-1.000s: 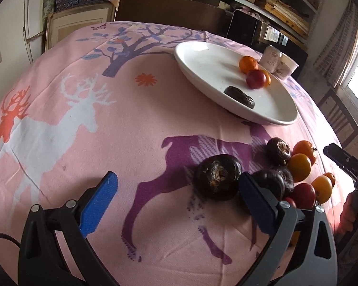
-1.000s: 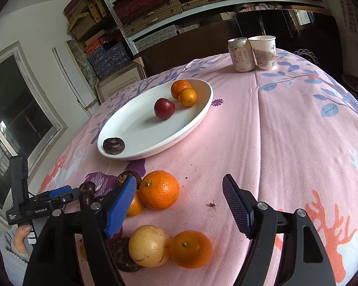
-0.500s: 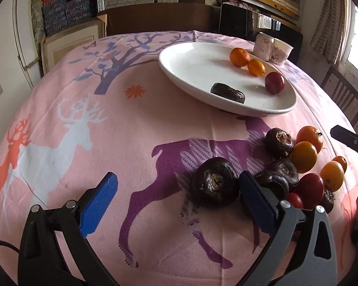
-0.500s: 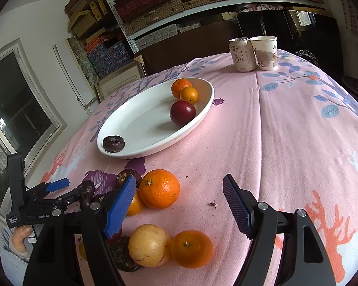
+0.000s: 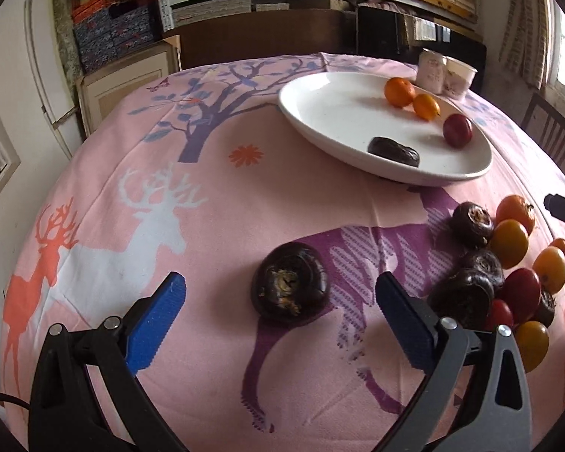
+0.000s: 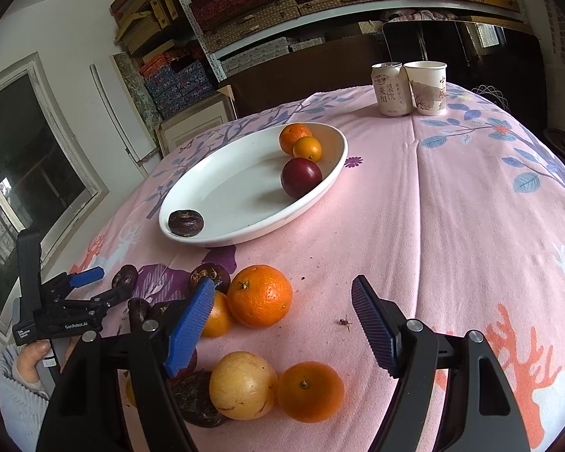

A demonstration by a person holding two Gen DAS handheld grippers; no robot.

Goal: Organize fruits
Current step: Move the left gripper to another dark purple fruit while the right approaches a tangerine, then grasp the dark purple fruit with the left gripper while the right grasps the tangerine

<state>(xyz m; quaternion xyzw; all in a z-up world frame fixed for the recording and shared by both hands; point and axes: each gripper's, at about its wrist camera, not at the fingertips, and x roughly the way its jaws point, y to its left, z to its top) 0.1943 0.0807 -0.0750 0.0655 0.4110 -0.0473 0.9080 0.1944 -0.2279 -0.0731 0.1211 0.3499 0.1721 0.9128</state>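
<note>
A white oval plate (image 5: 342, 120) (image 6: 245, 188) holds two oranges (image 6: 295, 137), a red plum (image 6: 301, 177) and a dark round fruit (image 6: 185, 222). My left gripper (image 5: 280, 301) is open, its blue pads either side of a lone dark fruit (image 5: 290, 288) lying on the pink cloth, just ahead of the fingertips. My right gripper (image 6: 282, 320) is open and empty above a heap of fruit: a large orange (image 6: 260, 295), a yellow fruit (image 6: 243, 385) and a small orange (image 6: 310, 391). The left gripper also shows in the right wrist view (image 6: 105, 286).
More dark, orange and red fruits (image 5: 508, 263) lie heaped at the right of the left wrist view. A drink can (image 6: 390, 88) and paper cup (image 6: 427, 86) stand at the table's far side. A chair (image 5: 553, 139) stands beside the table. Shelves line the wall.
The left gripper has shifted so the lone dark fruit now lies centred between its pads. The red plum rolled across the plate toward its rim. The right gripper stayed put.
</note>
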